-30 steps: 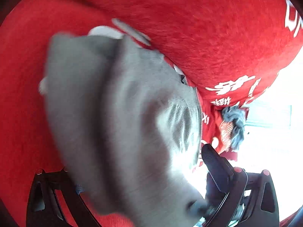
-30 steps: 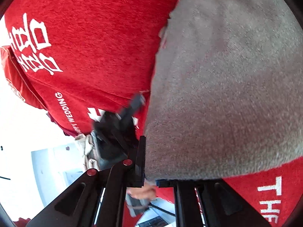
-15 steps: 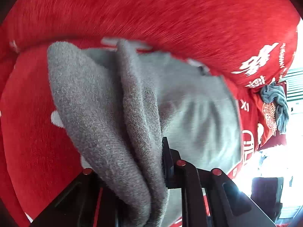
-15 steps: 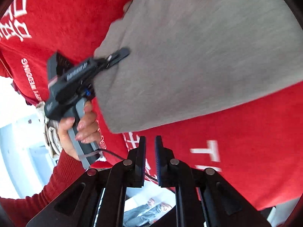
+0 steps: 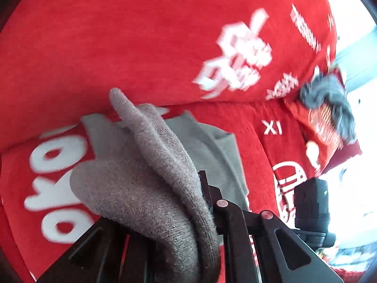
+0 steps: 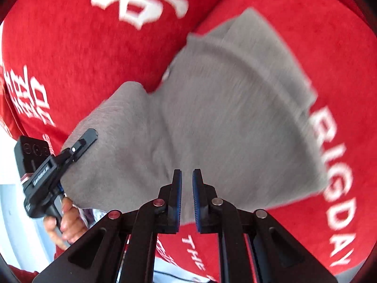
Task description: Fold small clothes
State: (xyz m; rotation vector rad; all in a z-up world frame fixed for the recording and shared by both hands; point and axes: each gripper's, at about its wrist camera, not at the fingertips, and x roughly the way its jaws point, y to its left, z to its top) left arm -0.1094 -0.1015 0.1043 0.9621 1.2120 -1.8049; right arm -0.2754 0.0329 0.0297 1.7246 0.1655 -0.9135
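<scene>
Since half a second ago the grey knitted garment (image 6: pixel 235 122) has been lowered further onto the red plush cover with white lettering (image 6: pixel 70 47), and the right tongs (image 6: pixel 186 188) have drawn back from its near edge.

Left tongs (image 5: pixel 202 202): clamped on a bunched corner of the garment (image 5: pixel 150 179), which is draping over the left finger and rising in a fold ahead of the tips. In the right wrist view the left tongs (image 6: pixel 87 139) are gripping the garment's left corner, off to the left of the right tongs.

Right tongs: fingers slightly apart, holding nothing, hovering just short of the garment's near edge; the blue pads (image 6: pixel 196 198) are showing.

The rest of the garment is lying spread ahead of both tongs on the cover. A dark grey crumpled cloth (image 5: pixel 329 99) is sitting far right of the left tongs, well apart from the garment.
</scene>
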